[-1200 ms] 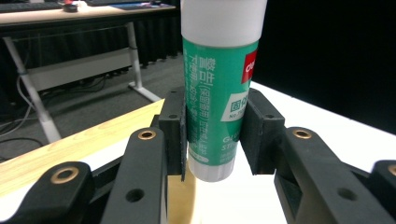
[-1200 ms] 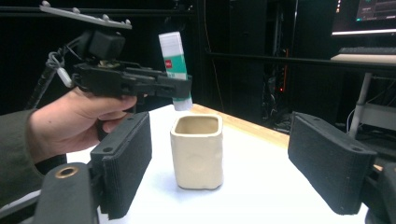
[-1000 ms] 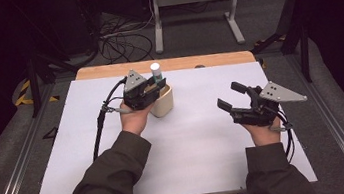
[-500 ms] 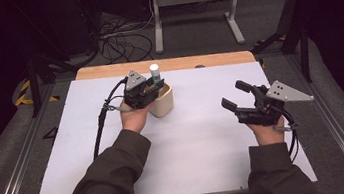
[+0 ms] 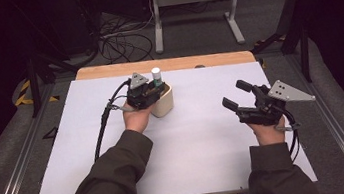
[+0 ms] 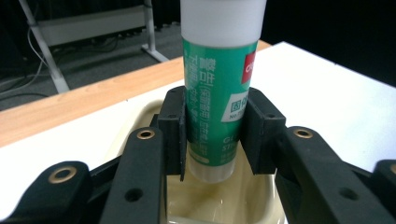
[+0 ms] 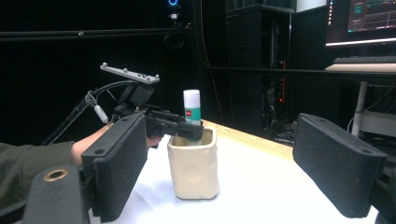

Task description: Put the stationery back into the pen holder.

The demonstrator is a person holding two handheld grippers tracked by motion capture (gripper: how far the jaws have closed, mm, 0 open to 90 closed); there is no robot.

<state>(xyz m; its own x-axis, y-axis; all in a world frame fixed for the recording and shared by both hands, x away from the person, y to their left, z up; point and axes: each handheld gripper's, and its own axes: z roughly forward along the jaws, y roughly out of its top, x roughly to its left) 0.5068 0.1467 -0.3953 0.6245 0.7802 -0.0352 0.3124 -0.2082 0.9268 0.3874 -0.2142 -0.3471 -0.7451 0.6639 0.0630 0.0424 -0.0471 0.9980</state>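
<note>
Glue stick, centre frame, sits clamped upright in my left gripper with its base inside the cream cup; release pending, I judge, right gripper spread apart, idle.

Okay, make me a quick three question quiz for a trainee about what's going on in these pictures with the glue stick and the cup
1. True or false: the left hand-held gripper is shut on the glue stick.
2. Where is the glue stick's bottom end?
A. flat on the white sheet
B. inside the cream cup, upright
C. lying across the cup's rim
3. Fill in: the right hand-held gripper has its jaws ____ with nothing between them.

Key:
1. True; both pads press its green body.
2. B
3. open
</note>
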